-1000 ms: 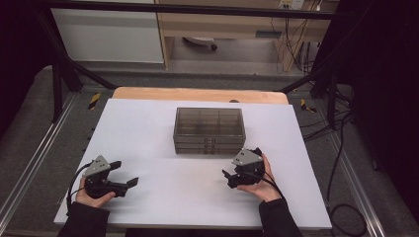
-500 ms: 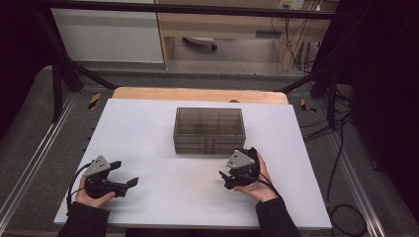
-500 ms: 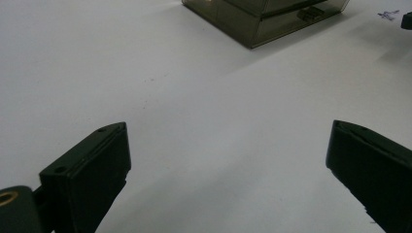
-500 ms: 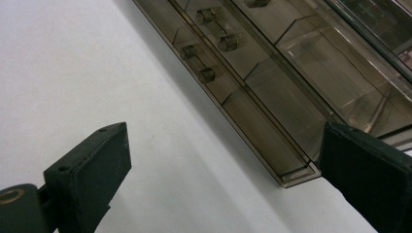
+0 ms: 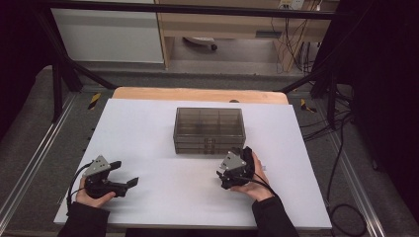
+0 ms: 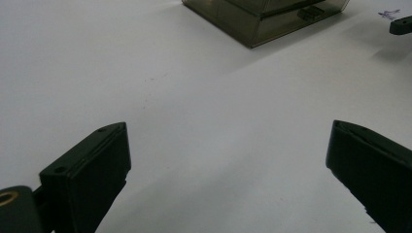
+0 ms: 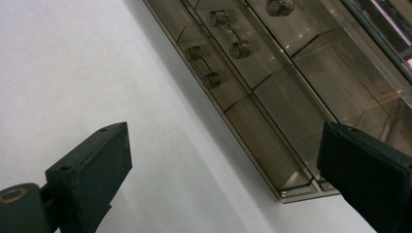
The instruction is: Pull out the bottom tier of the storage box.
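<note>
While the smoked plastic drawer box (image 5: 209,130) is sitting at the middle of the white table (image 5: 148,123), nothing is lying between it and the grippers. Its long axis is running left to right, with its handled drawer fronts (image 7: 212,48) facing the person. The right gripper (image 5: 236,165) is hovering just before its right front corner, jaws spread. The left gripper (image 5: 121,174) is resting well apart, near the left front edge, jaws likewise spread.
</note>
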Available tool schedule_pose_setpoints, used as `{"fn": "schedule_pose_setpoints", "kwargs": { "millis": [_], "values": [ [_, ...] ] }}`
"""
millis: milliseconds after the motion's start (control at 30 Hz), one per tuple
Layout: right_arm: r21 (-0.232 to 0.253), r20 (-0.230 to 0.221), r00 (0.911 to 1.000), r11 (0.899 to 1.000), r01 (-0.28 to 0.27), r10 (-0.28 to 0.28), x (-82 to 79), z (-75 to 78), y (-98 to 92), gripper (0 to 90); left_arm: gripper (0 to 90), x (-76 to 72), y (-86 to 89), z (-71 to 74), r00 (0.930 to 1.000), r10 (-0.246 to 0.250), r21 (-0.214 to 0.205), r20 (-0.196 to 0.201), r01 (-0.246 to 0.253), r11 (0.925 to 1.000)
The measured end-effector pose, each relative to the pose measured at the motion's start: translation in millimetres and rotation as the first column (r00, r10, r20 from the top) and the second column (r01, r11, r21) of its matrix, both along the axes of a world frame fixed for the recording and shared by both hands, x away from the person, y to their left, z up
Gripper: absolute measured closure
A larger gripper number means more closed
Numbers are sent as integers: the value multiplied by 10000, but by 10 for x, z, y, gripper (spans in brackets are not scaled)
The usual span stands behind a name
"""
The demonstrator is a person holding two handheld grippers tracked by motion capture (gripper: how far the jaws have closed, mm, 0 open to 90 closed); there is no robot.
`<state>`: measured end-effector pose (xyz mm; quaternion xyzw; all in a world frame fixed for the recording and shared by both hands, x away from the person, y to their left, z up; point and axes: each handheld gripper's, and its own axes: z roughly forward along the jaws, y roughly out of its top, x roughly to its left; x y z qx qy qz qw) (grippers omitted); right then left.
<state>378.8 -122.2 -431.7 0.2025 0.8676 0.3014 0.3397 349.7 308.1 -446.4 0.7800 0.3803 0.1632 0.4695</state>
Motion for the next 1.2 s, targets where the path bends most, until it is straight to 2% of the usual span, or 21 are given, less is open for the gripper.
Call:
{"fn": "schedule_pose_setpoints", "kwargs": {
  "millis": [333,533,700,733,900,1067,1200],
  "values": [
    [-660,601,9978,9975,-244,283,14,-41,108,96,16,1,1,-2,10000,5,11,-7,-5,10000],
    [-1077,805,9958,9935,-356,444,17,-74,142,130,16,0,1,0,10000,16,-3,-4,-16,10000],
    [-1180,922,9946,9924,-363,473,28,-95,157,151,16,1,2,-2,10000,20,15,-1,-20,10000],
    [-1349,1014,9933,9900,-408,547,34,-106,163,160,16,1,2,-2,10000,15,22,-4,-14,10000],
    [-1539,1118,9913,9868,-511,688,27,-126,189,193,16,-1,1,0,10000,21,7,2,-21,10000],
    [-1731,1320,9874,9828,-640,875,27,-143,212,226,16,0,2,0,10000,25,12,2,-25,10000],
    [-2152,1738,9790,9742,-676,1063,25,-162,233,260,16,0,2,-1,10000,27,14,-2,-27,10000]
  ]
}}
